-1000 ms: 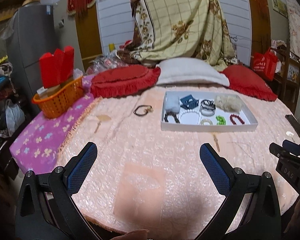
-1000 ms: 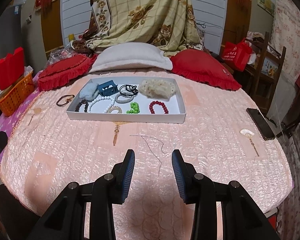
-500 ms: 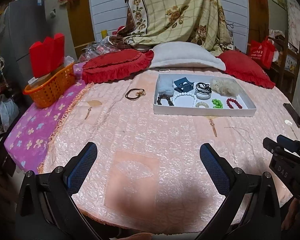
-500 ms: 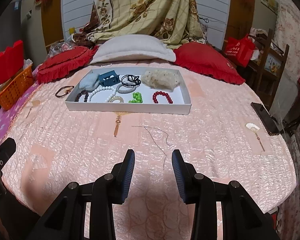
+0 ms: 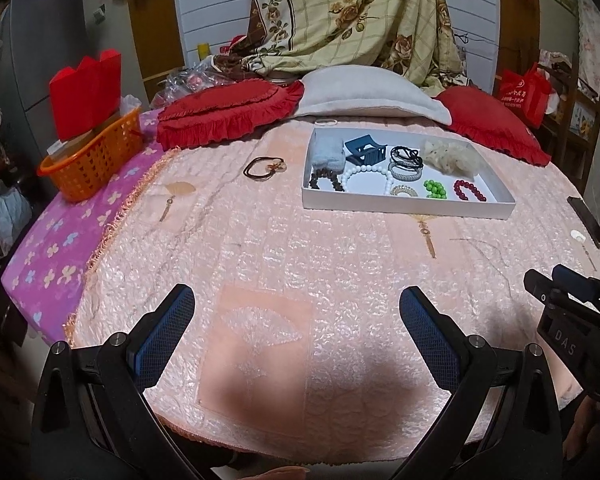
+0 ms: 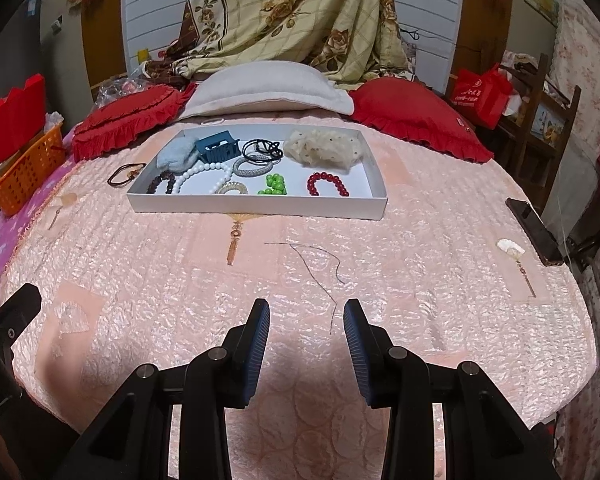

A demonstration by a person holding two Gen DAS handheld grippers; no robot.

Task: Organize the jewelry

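Observation:
A white tray (image 5: 404, 205) (image 6: 256, 206) sits on the pink quilted bed and holds a white bead necklace (image 6: 204, 174), green beads (image 6: 275, 184), a red bead bracelet (image 6: 327, 184), a blue hair claw (image 6: 218, 148), black hair ties and scrunchies. Outside the tray lie a dark bracelet (image 5: 262, 168) (image 6: 124, 174) to its left and a thin chain (image 6: 320, 268) (image 5: 484, 246) in front. My left gripper (image 5: 296, 300) stands wide open over the near quilt, holding nothing. My right gripper (image 6: 306, 308) is partly open and empty, just short of the chain's near end.
An orange basket (image 5: 92, 160) with red boxes stands at the left edge. Red cushions (image 5: 228, 116) and a white pillow (image 5: 368, 94) line the back. A white ring (image 5: 326, 121) lies by the pillow. A dark phone (image 6: 534, 232) and a small white piece (image 6: 510, 247) lie at the right edge.
The left wrist view has tipped down and sunk a little, so the tray and basket sit higher in its frame. The right gripper has stayed put with its jaws unchanged.

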